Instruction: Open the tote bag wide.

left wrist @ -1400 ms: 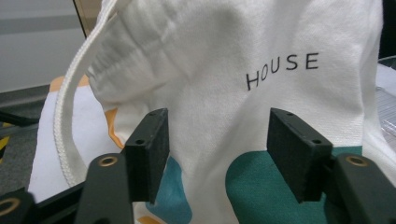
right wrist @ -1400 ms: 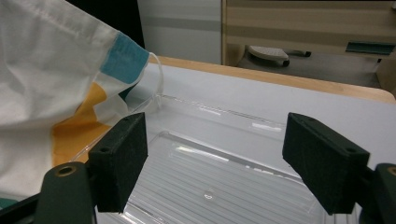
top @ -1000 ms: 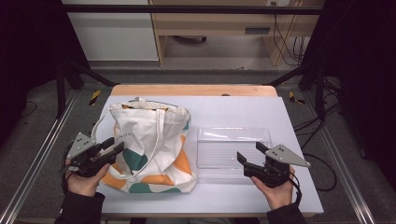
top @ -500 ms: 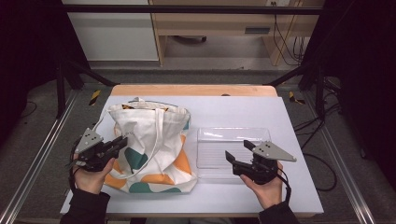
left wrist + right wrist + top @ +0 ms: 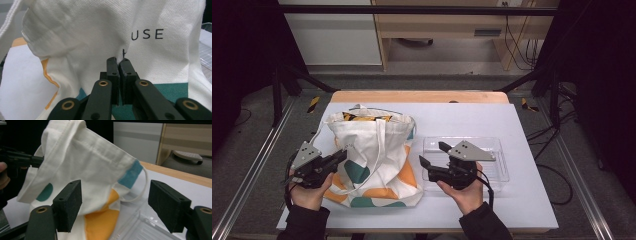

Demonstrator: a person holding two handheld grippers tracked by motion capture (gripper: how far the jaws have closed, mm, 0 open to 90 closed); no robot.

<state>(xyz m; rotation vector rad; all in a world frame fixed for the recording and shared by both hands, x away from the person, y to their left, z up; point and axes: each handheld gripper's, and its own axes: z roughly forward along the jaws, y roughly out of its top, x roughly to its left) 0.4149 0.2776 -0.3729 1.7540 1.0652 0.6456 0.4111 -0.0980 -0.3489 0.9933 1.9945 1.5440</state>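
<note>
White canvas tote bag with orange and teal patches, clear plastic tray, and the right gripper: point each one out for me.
White canvas tote bag (image 5: 377, 145): high view, front panel.
Clear plastic tray (image 5: 498, 159): high view, right-hand wall.
Right gripper (image 5: 432, 155): high view, between its open jaws.

Lab workspace, metal frame (image 5: 257, 165) (dark surround), floor cables (image 5: 557, 172), white table (image 5: 472, 115)

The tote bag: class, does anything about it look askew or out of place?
Slightly. The tote bag lies slumped on the table, mouth gaping, its cloth bunched where the left gripper is shut on it. One corner overlaps the clear tray. No spill or damage shows.
</note>
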